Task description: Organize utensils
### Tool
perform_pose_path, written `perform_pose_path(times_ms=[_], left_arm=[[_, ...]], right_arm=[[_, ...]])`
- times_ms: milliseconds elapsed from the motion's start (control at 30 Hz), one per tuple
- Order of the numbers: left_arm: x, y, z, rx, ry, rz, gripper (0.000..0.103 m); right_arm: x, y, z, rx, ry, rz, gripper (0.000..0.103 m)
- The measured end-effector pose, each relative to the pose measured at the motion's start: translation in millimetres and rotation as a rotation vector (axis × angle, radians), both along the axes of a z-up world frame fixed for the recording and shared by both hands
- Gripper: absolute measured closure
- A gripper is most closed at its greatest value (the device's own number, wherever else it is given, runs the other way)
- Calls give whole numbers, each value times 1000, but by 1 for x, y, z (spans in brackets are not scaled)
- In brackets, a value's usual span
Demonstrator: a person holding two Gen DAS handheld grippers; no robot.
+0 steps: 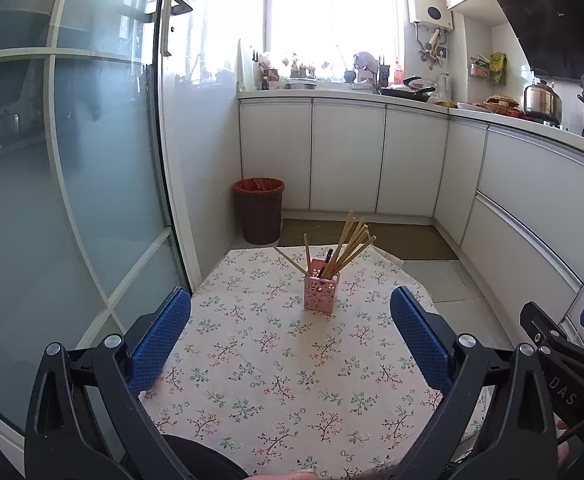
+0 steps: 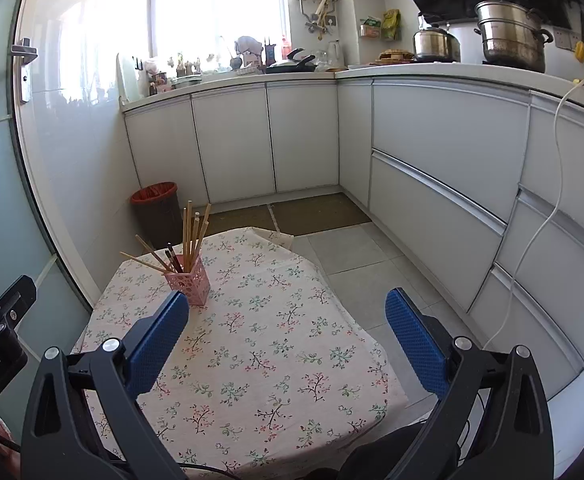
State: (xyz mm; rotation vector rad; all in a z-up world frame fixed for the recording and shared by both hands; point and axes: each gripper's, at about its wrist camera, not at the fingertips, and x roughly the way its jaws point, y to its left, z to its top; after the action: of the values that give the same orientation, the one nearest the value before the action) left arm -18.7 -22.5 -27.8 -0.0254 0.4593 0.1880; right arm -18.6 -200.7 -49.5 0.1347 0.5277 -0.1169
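- My left claw [image 1: 290, 328] hangs above the near part of the small table under its floral cloth [image 1: 276, 384], its blue pads wide apart and gripping nothing.
- My right claw [image 2: 288, 330] hovers over the same cloth, pads likewise spread and empty.
- The pink perforated plastic holder [image 1: 320, 293] stands upright on the cloth straight ahead of my left claw, and ahead-left of my right.
- The light wooden chopsticks [image 1: 349, 246] fan out of it, beside a dark utensil [image 1: 326, 262].
- Beyond the holder, a brown wastebasket with a red liner [image 1: 259, 210] sits on the floor.
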Motion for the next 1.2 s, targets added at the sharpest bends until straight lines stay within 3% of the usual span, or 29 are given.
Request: perform_pose_path(times_ms=[1200], left_arm=[[3,8,-2,-1,16,19,7]], right_arm=[[1,2,-4,19,20,14,7]])
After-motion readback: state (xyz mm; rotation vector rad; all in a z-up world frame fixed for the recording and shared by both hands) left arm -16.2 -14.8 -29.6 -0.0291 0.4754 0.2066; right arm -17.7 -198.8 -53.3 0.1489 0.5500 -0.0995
